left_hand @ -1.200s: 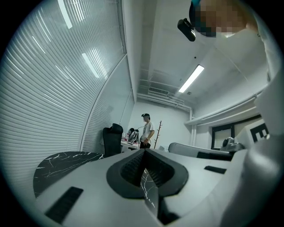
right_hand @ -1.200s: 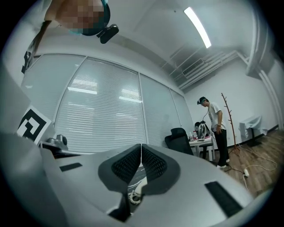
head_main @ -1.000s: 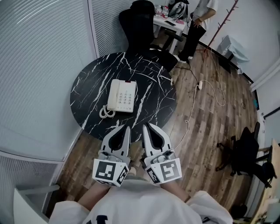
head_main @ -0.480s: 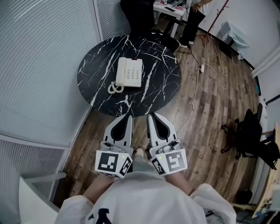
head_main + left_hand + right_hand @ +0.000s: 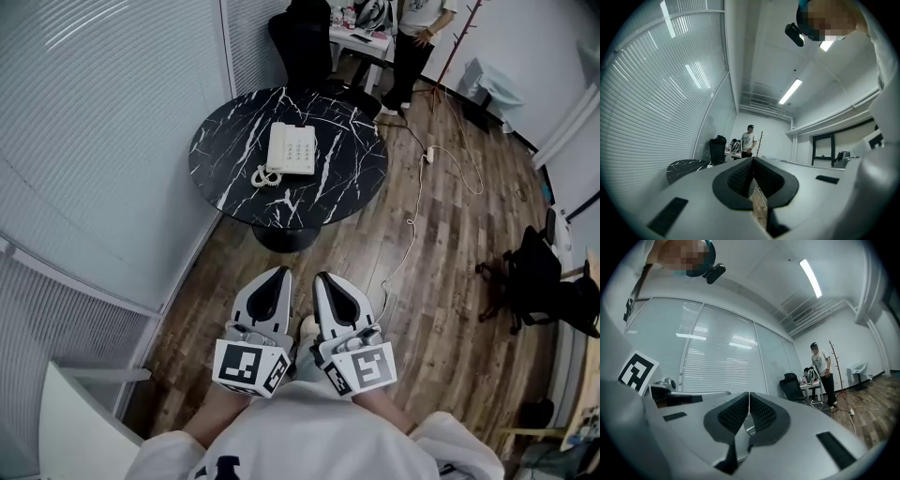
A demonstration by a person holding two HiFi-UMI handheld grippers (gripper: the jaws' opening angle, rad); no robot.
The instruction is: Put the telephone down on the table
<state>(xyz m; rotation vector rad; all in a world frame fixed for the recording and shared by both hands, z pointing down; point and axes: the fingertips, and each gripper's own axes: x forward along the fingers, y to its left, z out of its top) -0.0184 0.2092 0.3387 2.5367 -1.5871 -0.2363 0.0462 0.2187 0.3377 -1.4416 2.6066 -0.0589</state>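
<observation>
A cream telephone (image 5: 292, 148) with its coiled cord lies flat on the round black marble table (image 5: 347, 183) at the top of the head view. My left gripper (image 5: 278, 273) and right gripper (image 5: 322, 277) are held side by side close to my body, well short of the table, over the wooden floor. Both are shut with nothing between their jaws. In the left gripper view the left gripper (image 5: 752, 160) points level into the room, with the table edge (image 5: 686, 166) at the left. The right gripper (image 5: 748, 393) points the same way.
A black office chair (image 5: 305, 42) stands behind the table. A person (image 5: 412, 37) stands at a white desk farther back, beside a red coat stand (image 5: 466, 37). A white cable (image 5: 417, 202) runs over the floor. Slatted blinds (image 5: 103, 141) wall the left side.
The table and telephone have drawn farther off and higher in the head view as I stepped back. Both grippers stay shut and empty near my body.
</observation>
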